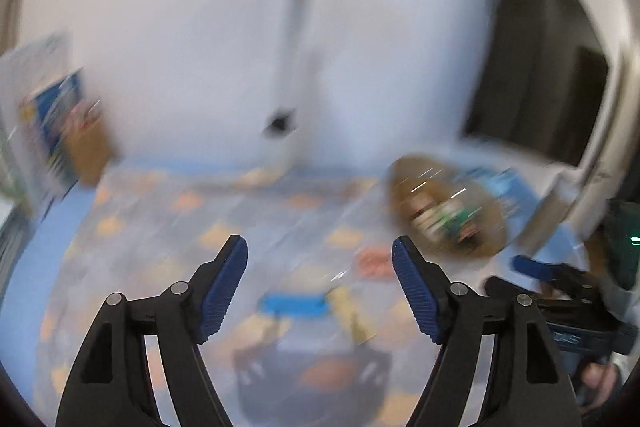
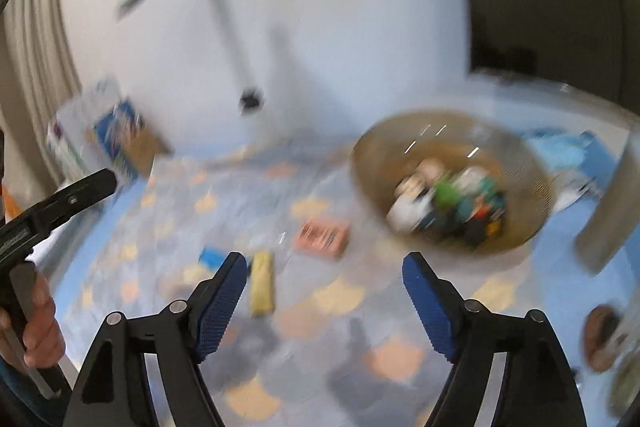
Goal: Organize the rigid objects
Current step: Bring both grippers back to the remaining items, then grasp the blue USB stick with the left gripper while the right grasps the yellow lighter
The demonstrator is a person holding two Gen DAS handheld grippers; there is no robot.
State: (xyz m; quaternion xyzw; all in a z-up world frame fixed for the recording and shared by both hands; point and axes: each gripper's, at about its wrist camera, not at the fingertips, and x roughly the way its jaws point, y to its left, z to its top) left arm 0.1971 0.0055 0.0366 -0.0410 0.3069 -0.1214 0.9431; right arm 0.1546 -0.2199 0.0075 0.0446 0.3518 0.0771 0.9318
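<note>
The left hand-held gripper (image 1: 320, 283) is hanging with jaws spread wide, gripping nothing. Just beside it, the right hand-held gripper (image 2: 324, 301) is gaping equally, empty.

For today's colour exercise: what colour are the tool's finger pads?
Dark blue, ribbed pads on black arms, clearest in the right wrist view.

Rigid objects partly gathered in a round basket, others left loose on the patterned cloth.

A tan round basket (image 2: 452, 183) is seen on the blue cloth, filled with a blurred jumble of white, green, teal and orange items. Outside it, well apart, an orange-pink flat box (image 2: 321, 235) lies flat; nearer the camera a yellow bar (image 2: 262, 283) is laid lengthwise, with a blue block (image 2: 212, 255) just beside it.
</note>
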